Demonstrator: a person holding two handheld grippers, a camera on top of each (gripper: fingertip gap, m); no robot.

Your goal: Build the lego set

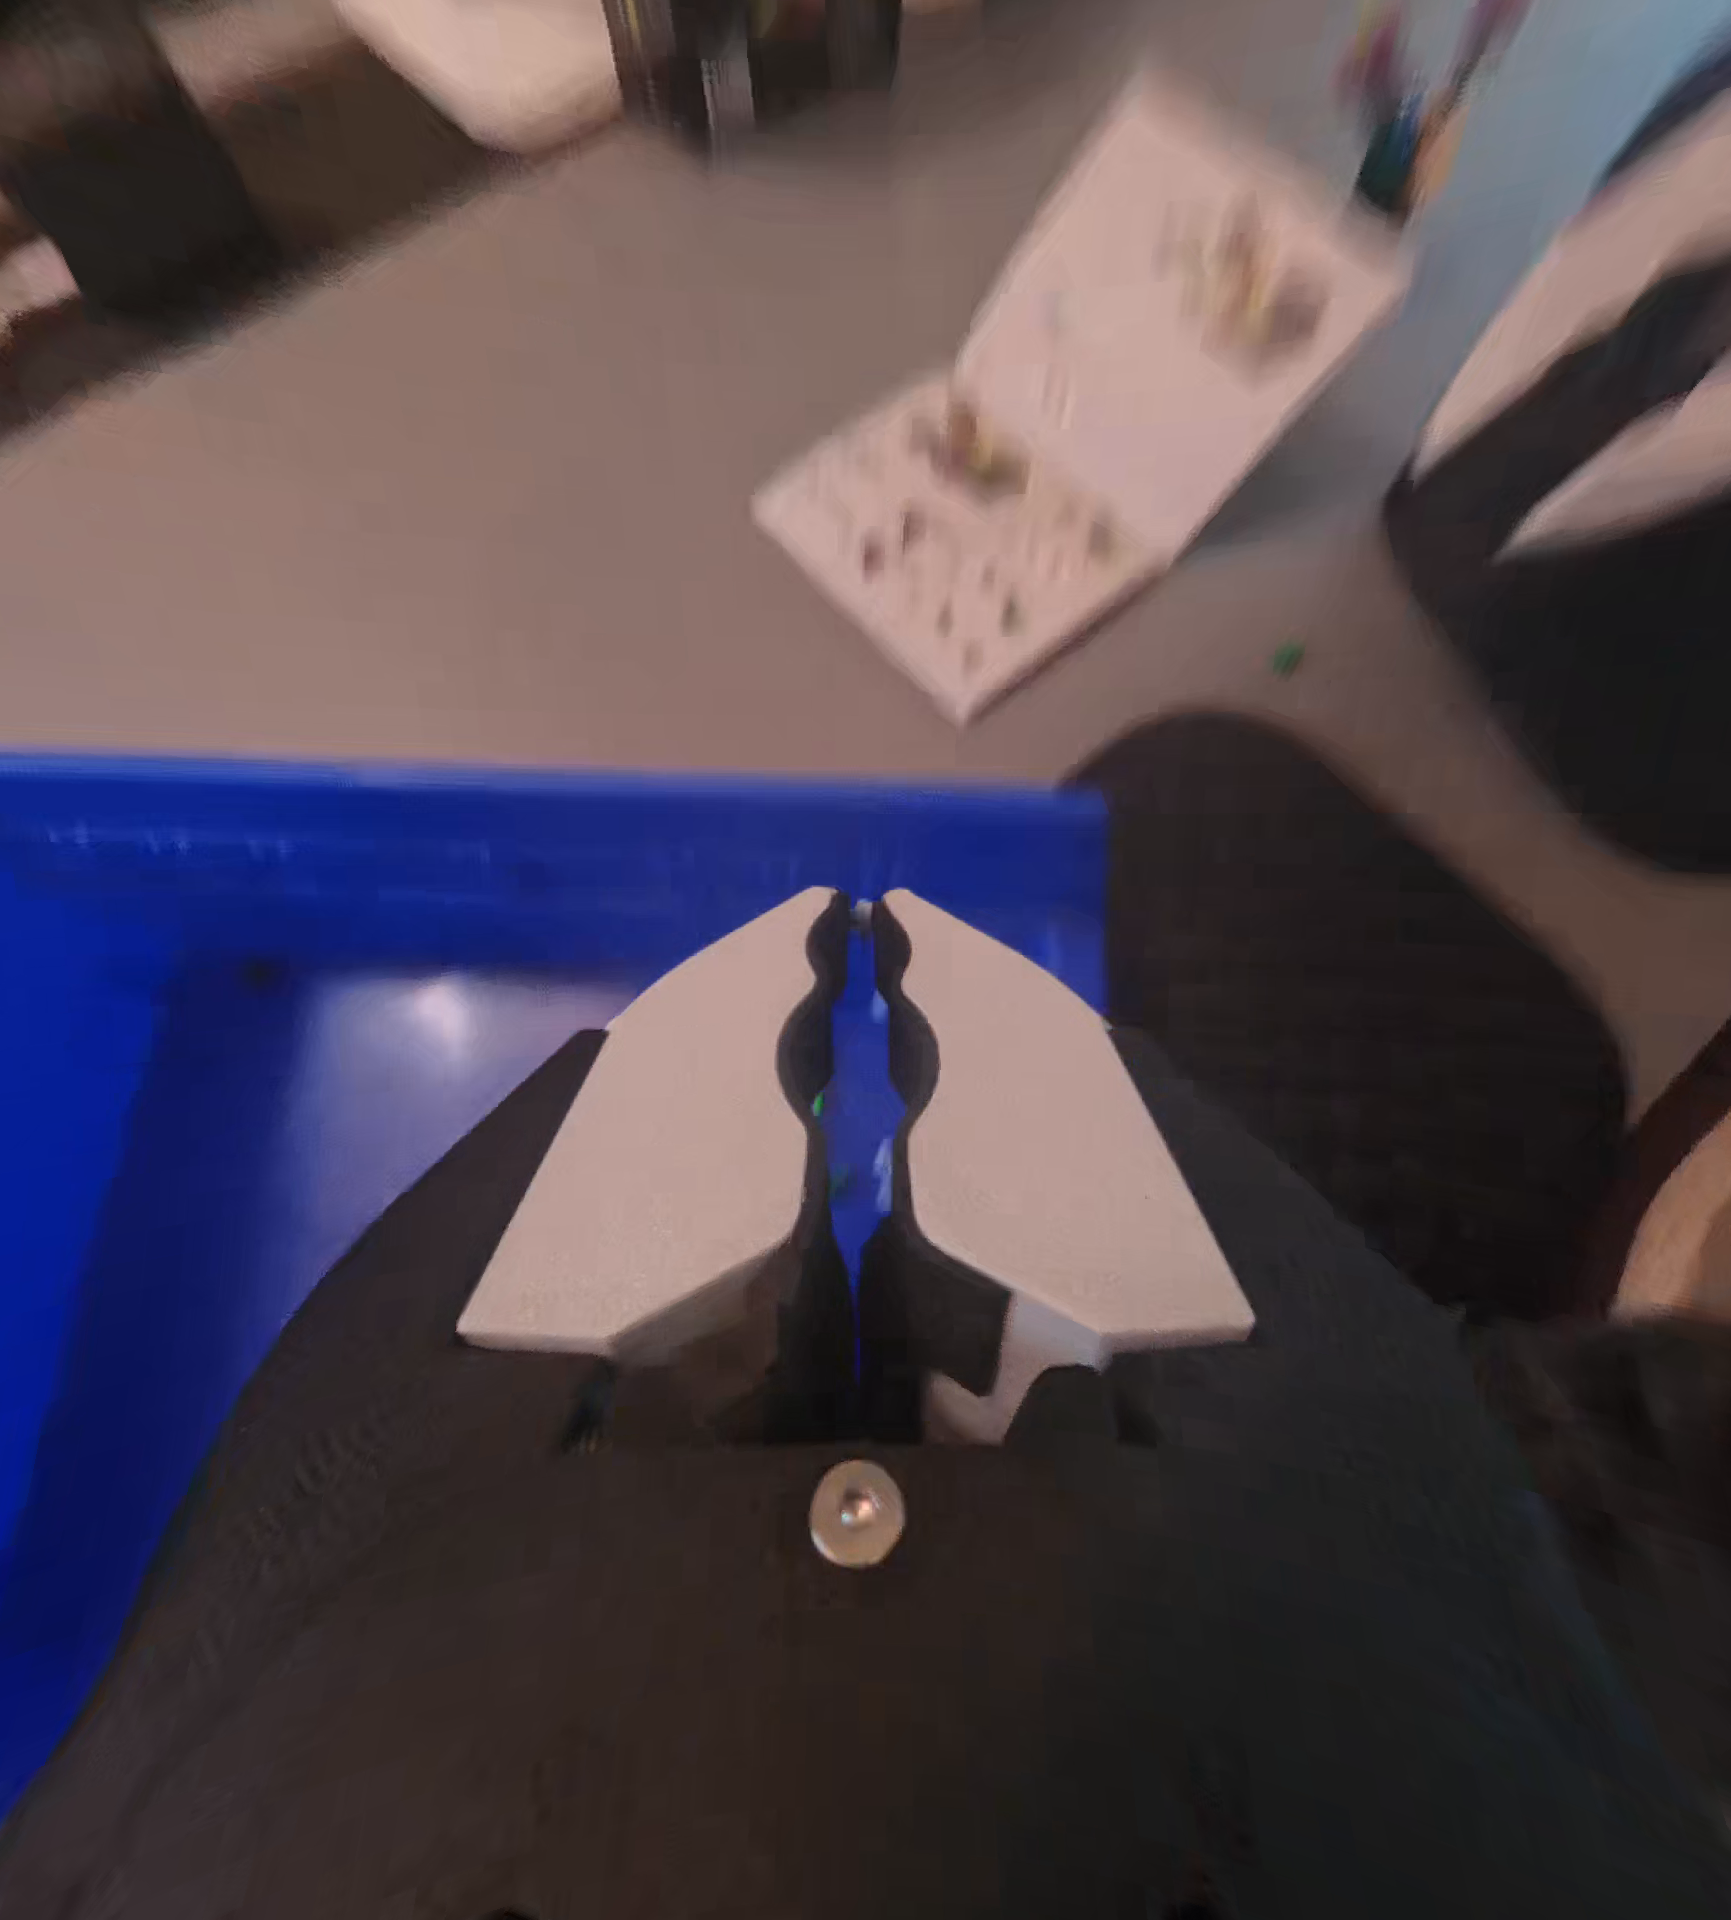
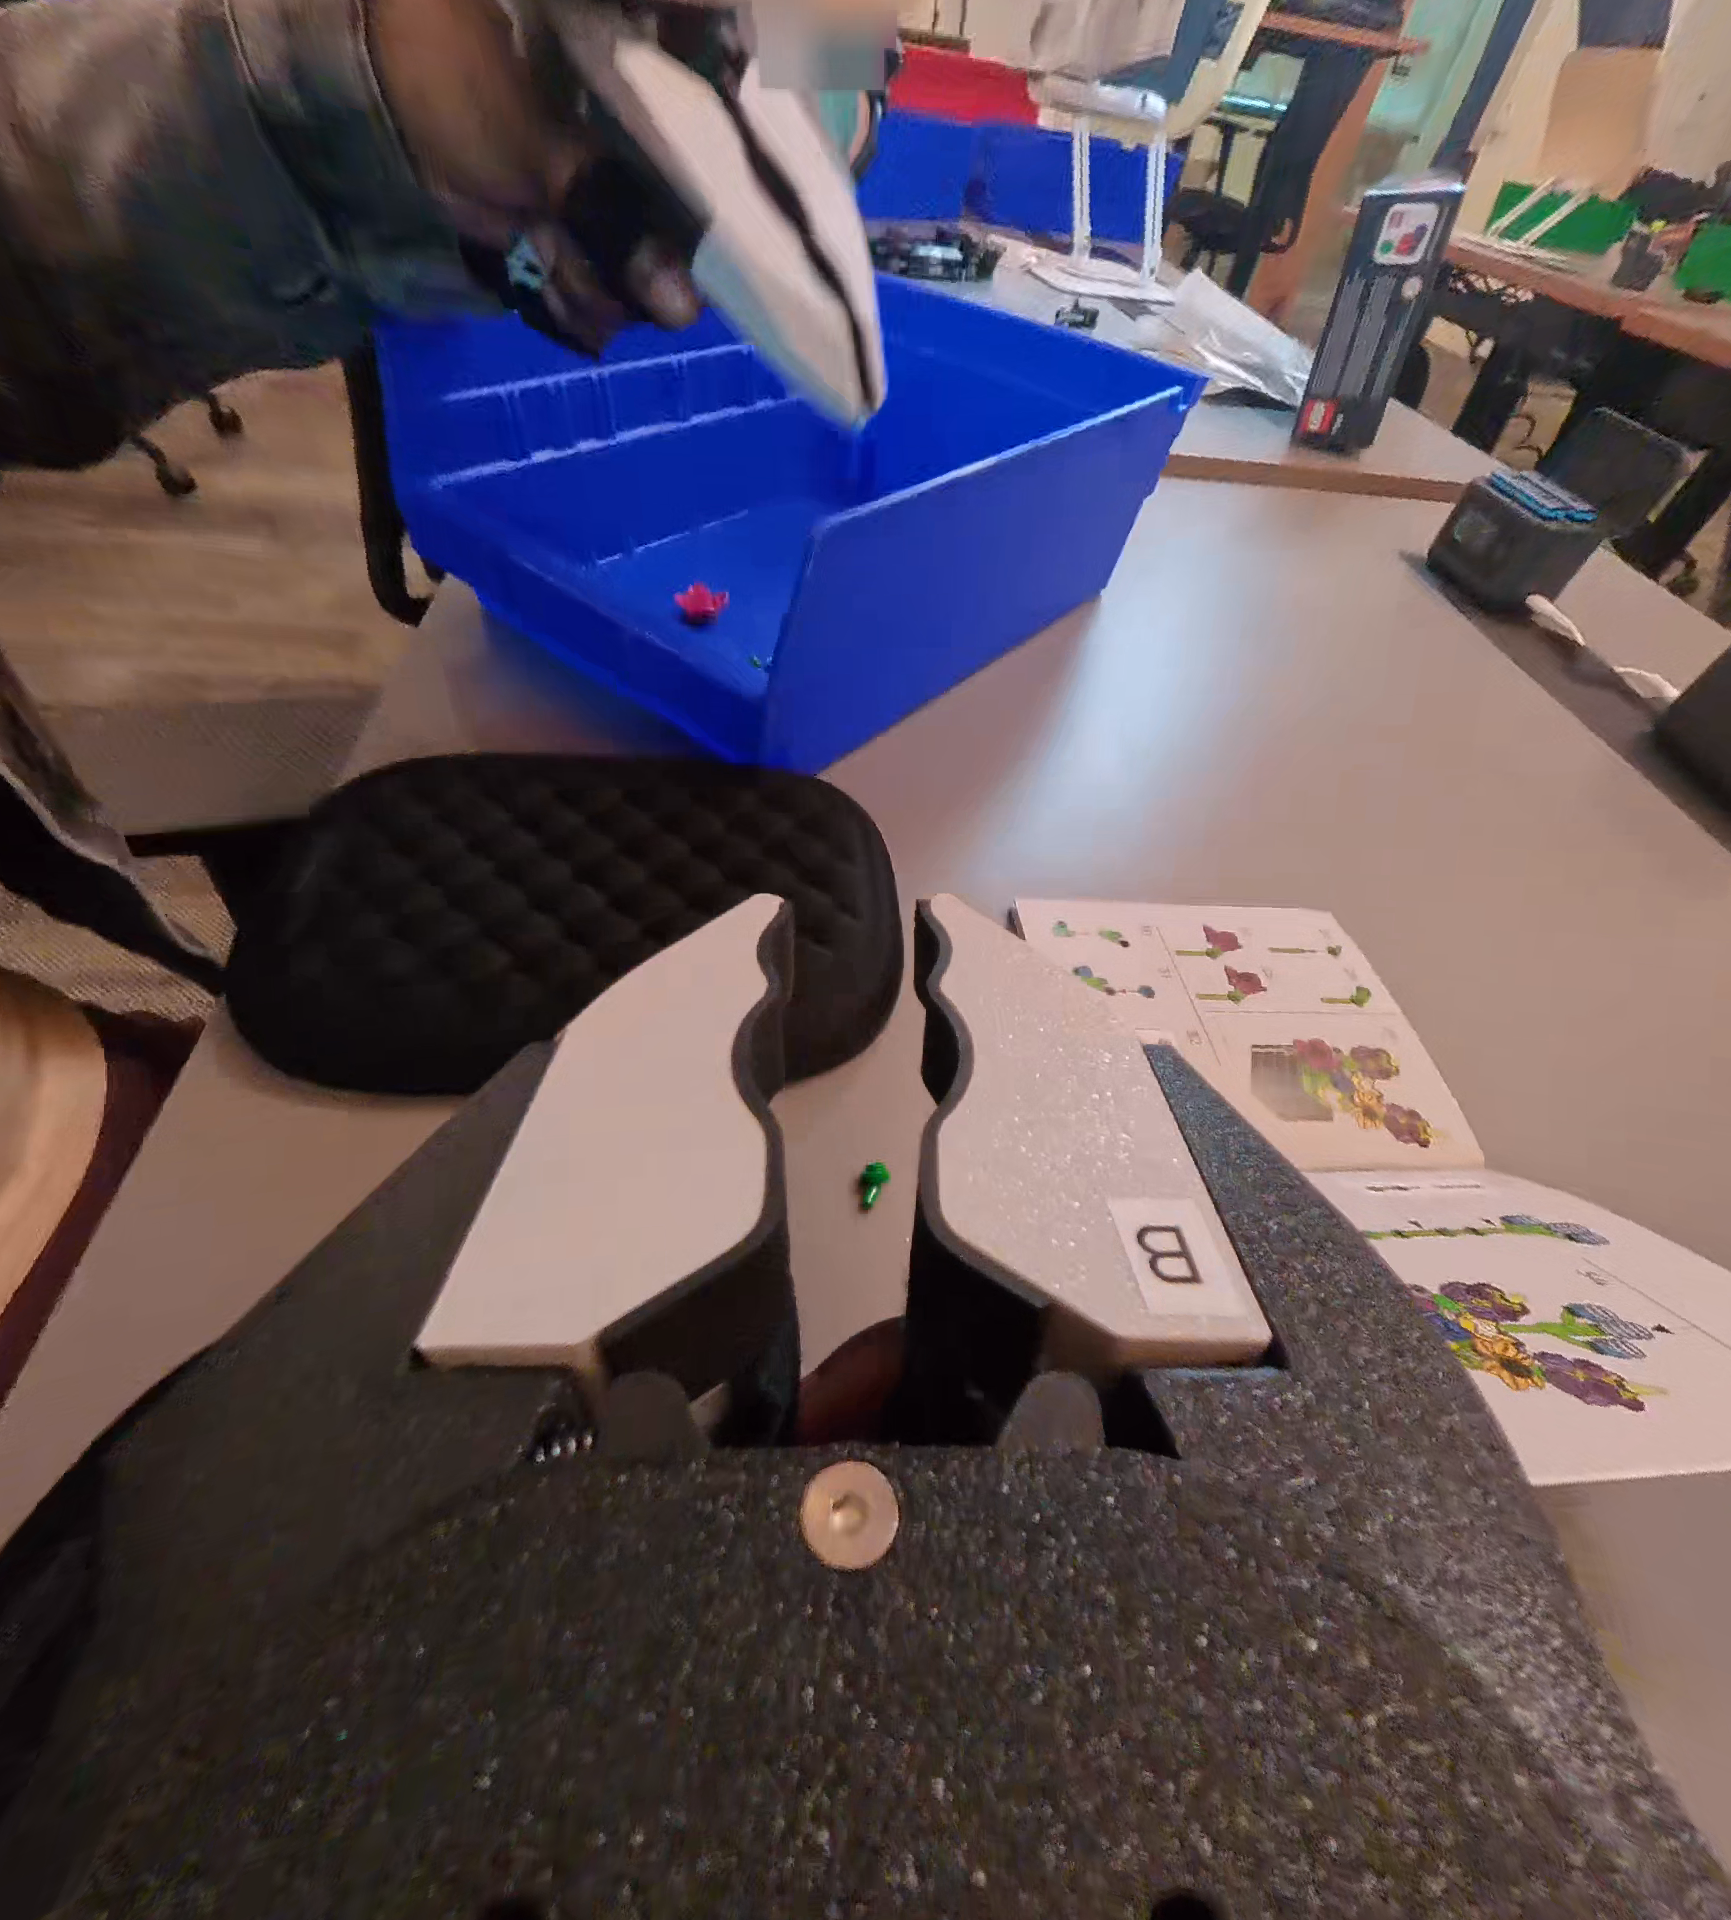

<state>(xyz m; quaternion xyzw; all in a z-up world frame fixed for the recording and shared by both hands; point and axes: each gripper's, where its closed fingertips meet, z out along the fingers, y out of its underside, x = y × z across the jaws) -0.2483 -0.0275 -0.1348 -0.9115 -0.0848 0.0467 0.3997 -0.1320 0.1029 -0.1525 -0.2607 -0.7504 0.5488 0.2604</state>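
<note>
My left gripper (image 1: 862,904) hangs over the blue bin (image 1: 425,862), shut on what looks like a small pale lego piece (image 1: 861,914) at its tips; the view is blurred. It also shows in the right wrist view (image 2: 856,405), above the bin (image 2: 944,582). A pink flower piece (image 2: 700,603) lies on the bin floor. My right gripper (image 2: 853,914) is open and empty, low over the grey table (image 2: 1256,727). A small green piece (image 2: 873,1184) lies on the table between its fingers; it also shows in the left wrist view (image 1: 1287,657).
An open instruction booklet (image 2: 1256,997) lies right of my right gripper. A black quilted pad (image 2: 570,914) lies between it and the bin. A dark upright box (image 2: 1380,312) and small black boxes (image 2: 1515,540) stand at the far right. A person's sleeve (image 2: 113,208) is at left.
</note>
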